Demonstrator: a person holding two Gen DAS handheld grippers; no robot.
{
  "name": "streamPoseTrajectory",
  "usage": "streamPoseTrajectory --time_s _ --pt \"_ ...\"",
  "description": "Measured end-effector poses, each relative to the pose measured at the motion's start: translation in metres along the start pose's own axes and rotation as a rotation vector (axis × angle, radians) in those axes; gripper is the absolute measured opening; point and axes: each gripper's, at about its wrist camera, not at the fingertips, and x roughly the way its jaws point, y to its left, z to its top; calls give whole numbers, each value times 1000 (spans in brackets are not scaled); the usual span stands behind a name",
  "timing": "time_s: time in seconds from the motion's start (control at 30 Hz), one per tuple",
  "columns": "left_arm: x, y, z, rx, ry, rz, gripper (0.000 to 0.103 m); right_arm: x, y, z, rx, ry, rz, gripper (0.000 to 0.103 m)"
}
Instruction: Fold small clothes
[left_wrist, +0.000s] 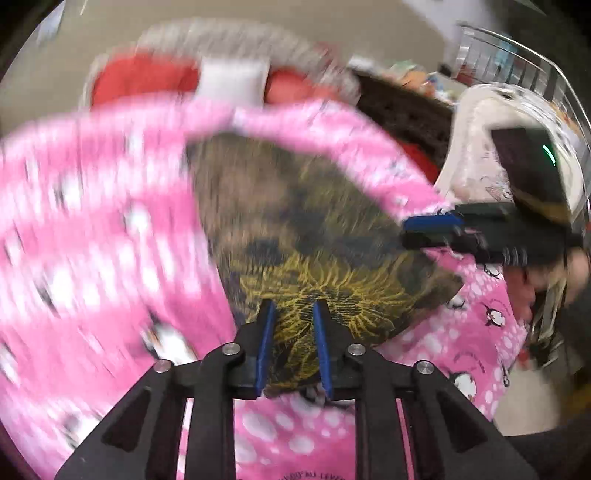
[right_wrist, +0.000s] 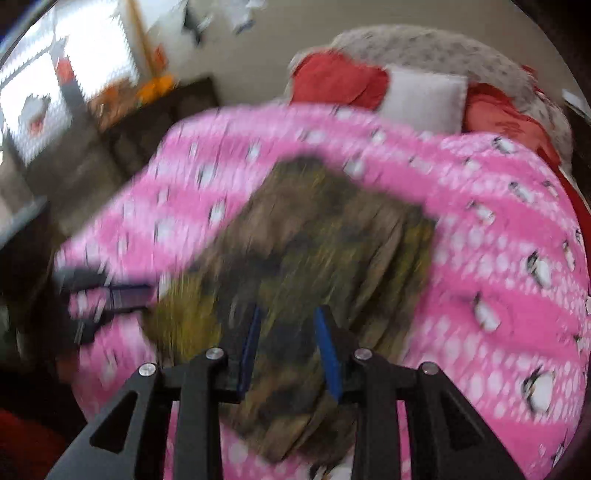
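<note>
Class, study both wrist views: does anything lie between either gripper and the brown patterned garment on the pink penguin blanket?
Nothing visible does. The brown garment lies bare on the pink blanket. The left gripper and right gripper sit directly over the cloth, with only cloth showing between each one's fingers. Motion blur hides fine detail.

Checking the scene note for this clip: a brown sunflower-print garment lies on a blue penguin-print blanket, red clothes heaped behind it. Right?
Not quite. The blanket is pink, not blue, as the right wrist view shows. The rest holds: the brown sunflower-print garment lies on it, with red clothes heaped behind.
</note>
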Motion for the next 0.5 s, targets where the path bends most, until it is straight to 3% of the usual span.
streamPoseTrajectory --time_s 0.1,0.13,0.2,0.27,0.37,0.43,0.5 --pt "6 6 -8 -18 24 -32 0 27 -4 -33 15 106 -113 32" --pt "5 7 -6 -28 31 -40 0 23 -13 -39 67 61 -79 32" --pt "-6 11 5 -33 30 -44 0 19 -24 -37 139 79 -40 32" --pt "-18 8 25 -22 -27 -42 0 10 -23 -25 140 90 -60 32" --pt "-19 9 63 -23 -111 8 0 -13 -20 8 114 -20 -139 32" --pt "3 11 83 -16 -85 32 0 -11 -25 32 138 -53 -177 32" --pt "42 19 88 -21 -3 96 0 11 -31 49 137 -16 -224 32"
